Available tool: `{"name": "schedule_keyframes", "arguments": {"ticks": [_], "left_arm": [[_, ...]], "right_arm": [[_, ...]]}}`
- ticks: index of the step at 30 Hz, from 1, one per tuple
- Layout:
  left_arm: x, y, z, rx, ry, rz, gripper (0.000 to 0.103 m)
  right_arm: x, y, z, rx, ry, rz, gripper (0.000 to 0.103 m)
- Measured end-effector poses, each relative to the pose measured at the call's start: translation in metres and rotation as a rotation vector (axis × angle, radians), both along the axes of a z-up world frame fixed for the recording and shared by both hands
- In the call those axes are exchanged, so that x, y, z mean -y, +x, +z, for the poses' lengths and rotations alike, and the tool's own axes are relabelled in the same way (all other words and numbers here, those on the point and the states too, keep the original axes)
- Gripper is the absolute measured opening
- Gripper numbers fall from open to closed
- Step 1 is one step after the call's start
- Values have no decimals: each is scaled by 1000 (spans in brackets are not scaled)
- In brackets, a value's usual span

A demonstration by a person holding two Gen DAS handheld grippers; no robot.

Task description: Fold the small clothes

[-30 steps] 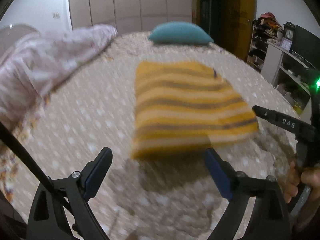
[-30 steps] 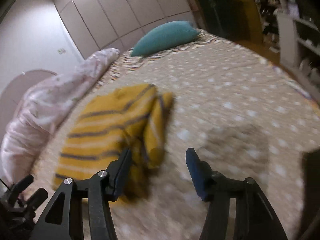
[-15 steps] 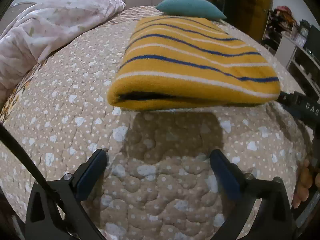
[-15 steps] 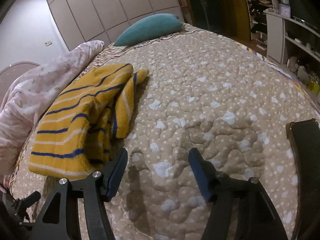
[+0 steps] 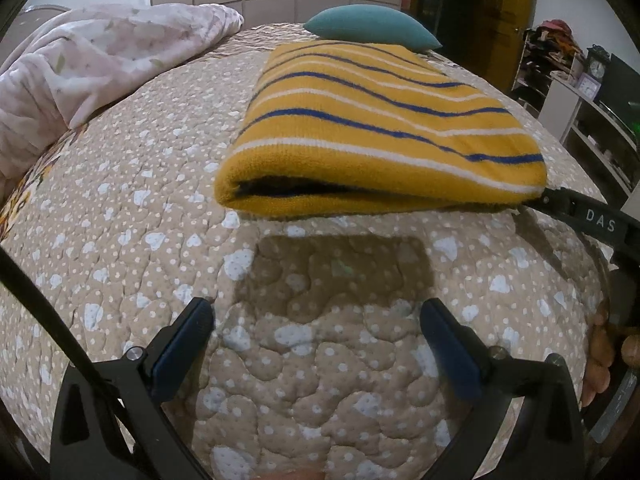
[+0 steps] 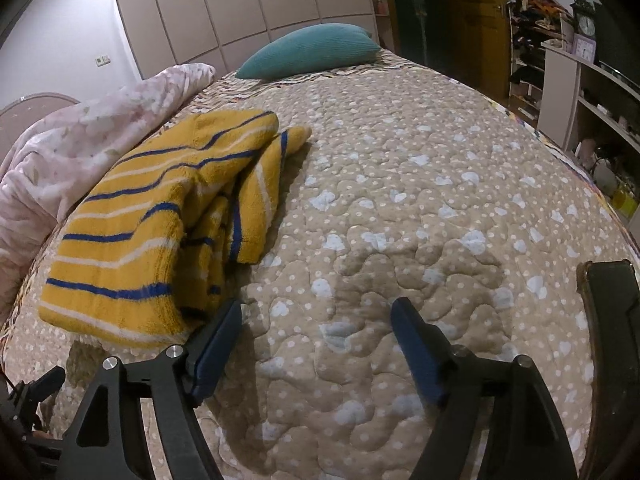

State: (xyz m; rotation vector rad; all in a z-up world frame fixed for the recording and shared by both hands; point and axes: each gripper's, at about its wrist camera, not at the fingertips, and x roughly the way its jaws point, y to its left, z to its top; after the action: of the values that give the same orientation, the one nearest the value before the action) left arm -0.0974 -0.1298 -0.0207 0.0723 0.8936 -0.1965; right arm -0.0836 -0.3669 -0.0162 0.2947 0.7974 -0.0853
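Observation:
A folded yellow sweater [image 5: 376, 132] with blue and white stripes lies on the beige quilted bedspread [image 5: 132, 216]. In the left wrist view its folded edge faces me, a short way beyond my left gripper [image 5: 316, 312], which stands wide open over bare quilt. In the right wrist view the yellow sweater [image 6: 160, 216] lies to the left, its side layers loose. My right gripper [image 6: 316, 312] hovers over the quilt beside the sweater's near corner; its jaws are opening, with nothing between them. A finger of the other gripper [image 5: 588, 216] touches the sweater's right corner.
A teal pillow [image 5: 372, 30] lies at the far end of the bed. A pink floral duvet [image 5: 88, 64] is heaped along the left side. Shelves with clutter and a clock [image 6: 586, 26] stand to the right of the bed. A hand [image 5: 600, 360] shows at the right edge.
The sweater has come down from the air to rest folded on the bed. Both grippers let go and spread their jaws wider; the left one sank closer to the quilt.

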Motion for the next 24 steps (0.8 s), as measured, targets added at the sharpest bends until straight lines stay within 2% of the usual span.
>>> {"name": "schedule_keyframes", "arguments": {"ticks": [8, 24], "left_arm": [[2, -1, 1, 5, 4, 12, 103], [13, -11, -4, 113, 12, 61, 103]], "right_arm": [[-2, 3, -1, -10, -5, 16, 86], [-7, 11, -3, -39, -38, 31, 90]]}}
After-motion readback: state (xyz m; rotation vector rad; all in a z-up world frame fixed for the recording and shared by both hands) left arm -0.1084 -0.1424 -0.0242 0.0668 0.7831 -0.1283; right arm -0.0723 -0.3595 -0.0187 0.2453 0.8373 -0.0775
